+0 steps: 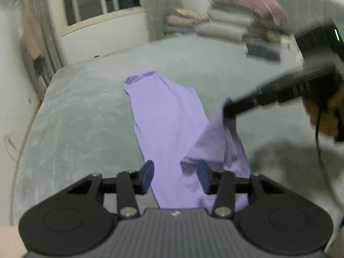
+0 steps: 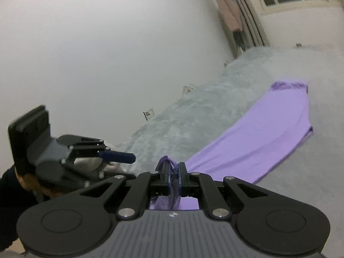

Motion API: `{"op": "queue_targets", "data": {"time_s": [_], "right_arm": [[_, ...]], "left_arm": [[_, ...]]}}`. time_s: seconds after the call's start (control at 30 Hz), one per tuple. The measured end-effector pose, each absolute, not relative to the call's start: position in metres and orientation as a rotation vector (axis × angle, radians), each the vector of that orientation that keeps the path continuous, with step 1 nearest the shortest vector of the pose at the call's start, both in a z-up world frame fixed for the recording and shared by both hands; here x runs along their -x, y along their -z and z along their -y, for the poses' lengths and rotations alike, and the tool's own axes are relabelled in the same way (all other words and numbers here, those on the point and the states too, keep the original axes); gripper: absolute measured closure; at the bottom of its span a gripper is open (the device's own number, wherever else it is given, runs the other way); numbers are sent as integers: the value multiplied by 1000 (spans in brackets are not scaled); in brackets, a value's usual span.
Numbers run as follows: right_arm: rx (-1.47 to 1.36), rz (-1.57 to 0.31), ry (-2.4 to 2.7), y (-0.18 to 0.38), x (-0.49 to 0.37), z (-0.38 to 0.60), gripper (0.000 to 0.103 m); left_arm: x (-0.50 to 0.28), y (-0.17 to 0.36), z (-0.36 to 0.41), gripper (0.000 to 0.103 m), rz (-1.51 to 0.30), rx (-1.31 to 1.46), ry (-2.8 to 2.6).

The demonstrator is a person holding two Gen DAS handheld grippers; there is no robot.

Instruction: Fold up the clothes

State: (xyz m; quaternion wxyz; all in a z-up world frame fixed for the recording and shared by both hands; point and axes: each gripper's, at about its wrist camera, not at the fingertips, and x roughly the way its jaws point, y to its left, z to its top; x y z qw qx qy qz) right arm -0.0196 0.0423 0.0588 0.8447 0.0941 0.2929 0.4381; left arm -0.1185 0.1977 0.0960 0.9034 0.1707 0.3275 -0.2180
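Your right tongs are clamped on the long lilac cotton garment, lifting one end; the rest lies part-folded lengthwise on the grey bed. Your left tongs stand apart, empty.

We find no legible text or numbers, only a small white emblem on each gripper body, unreadable
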Motion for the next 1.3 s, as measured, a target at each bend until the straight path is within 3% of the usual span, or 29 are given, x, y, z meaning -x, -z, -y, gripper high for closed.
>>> {"op": "queue_targets", "data": {"time_s": [0.17,0.37,0.77,0.83,0.9,0.97,1.1,1.3], "right_arm": [[-309,-743,-857,-30,-13,-32,97],[-327,-789,-784,-6,-26,-21,97],[-312,-761,-794,0,-29,-16,96],[-313,-757,-797,1,-31,-17,96],[-315,-754,-799,2,-32,-17,96],[-317,-750,-801,3,-34,-17,96],[-313,-736,-805,2,-35,-18,96],[-284,-672,-814,-18,-36,-19,96]], "left_arm": [[95,-73,-162,55,-697,-553,417],[78,-52,-133,62,-767,-766,543],[49,-44,-107,62,-758,-889,686],[47,-44,-106,67,-758,-854,706],[46,-43,-106,88,-768,-813,729],[47,-40,-107,93,-779,-798,722],[43,-49,-114,100,-769,-712,658],[18,-95,-148,101,-764,-381,513]]}}
